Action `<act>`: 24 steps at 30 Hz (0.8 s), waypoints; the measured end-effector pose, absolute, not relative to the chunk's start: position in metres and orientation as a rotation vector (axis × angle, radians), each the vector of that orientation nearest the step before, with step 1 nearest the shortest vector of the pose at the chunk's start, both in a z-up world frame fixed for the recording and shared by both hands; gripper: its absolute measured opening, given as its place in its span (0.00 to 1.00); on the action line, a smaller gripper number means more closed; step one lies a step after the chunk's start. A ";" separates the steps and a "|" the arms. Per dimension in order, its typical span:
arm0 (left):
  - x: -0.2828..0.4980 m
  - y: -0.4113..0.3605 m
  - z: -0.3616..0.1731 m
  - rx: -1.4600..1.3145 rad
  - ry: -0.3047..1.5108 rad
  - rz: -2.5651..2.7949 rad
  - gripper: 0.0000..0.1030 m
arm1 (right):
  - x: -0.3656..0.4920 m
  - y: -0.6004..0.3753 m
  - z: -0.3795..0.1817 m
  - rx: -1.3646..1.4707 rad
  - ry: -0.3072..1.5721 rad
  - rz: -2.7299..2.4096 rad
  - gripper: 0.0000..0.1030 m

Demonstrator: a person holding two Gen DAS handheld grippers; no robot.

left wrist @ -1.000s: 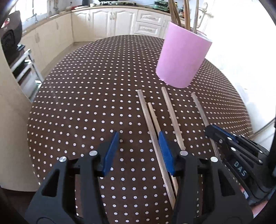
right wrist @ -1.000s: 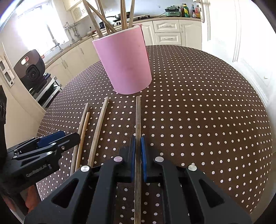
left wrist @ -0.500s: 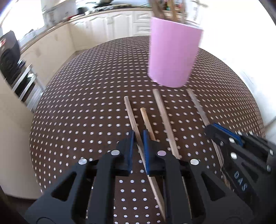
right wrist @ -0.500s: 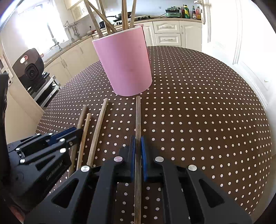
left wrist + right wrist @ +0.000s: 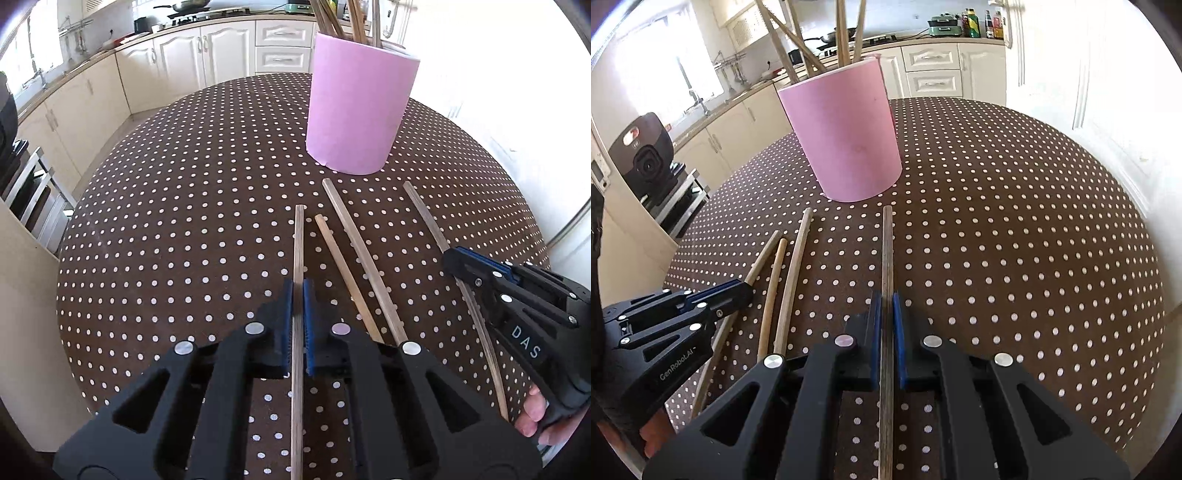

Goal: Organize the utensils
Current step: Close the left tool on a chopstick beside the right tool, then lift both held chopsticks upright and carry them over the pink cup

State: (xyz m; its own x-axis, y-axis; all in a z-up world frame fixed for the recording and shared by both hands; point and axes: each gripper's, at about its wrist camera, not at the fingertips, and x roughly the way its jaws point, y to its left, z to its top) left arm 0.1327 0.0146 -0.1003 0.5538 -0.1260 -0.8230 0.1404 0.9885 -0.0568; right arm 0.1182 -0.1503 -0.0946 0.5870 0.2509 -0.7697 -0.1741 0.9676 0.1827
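While both tools grip: each of my hands has a stick pinched, and the pink cup is the place they go.

Left tool: my left gripper [image 5: 298, 295] has its blue pads drawn in tight on the leftmost stick [image 5: 299, 240], clamping it partway along its length.

Right tool: my right gripper [image 5: 887, 306] is likewise closed down on the rightmost stick [image 5: 887, 251], which shows in the left view as the outer one running under that tool [image 5: 424, 214].

Long axis: each held stick runs straight out along its tool's fingers, far end pointing toward the cup; whether either is lifted clear of the cloth I cannot tell.

Cup: the pink cup [image 5: 846, 140] stands upright on the dotted tablecloth [image 5: 1015, 229], ahead of both tools, with several sticks [image 5: 846, 33] leaning out of its open top.

Bearing from tools: the cup lies forward and a little left of my right tool, forward and to the right of my left tool [image 5: 358, 110]; the right stick's far end looks the nearer to the cup's base.

Loose sticks: a short stick [image 5: 340, 266] and a longer stick [image 5: 354, 240] lie flat between the two held ones, untouched.

Coming move, as I judge it: each stick must be tipped from lying to upright, then lowered into the cup's mouth among the ones already there.
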 end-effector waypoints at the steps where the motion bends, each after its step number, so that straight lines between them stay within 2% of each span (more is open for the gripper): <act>1: 0.132 0.013 -0.100 0.021 0.969 -0.146 0.07 | 0.119 -0.149 -0.095 0.082 0.910 0.251 0.06; 17: 0.141 0.039 -0.096 -0.139 0.951 -0.111 0.06 | 0.120 -0.164 -0.092 0.170 0.862 0.304 0.05; 24: 0.128 0.059 -0.068 -0.206 0.828 -0.136 0.06 | 0.114 -0.172 -0.064 0.228 0.730 0.341 0.05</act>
State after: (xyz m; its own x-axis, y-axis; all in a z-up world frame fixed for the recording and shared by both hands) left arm 0.1281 0.0593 -0.0675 0.6694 -0.2001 -0.7155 0.0402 0.9714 -0.2340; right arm 0.1138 -0.1715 -0.0644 0.6939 0.3811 -0.6109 -0.2242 0.9206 0.3196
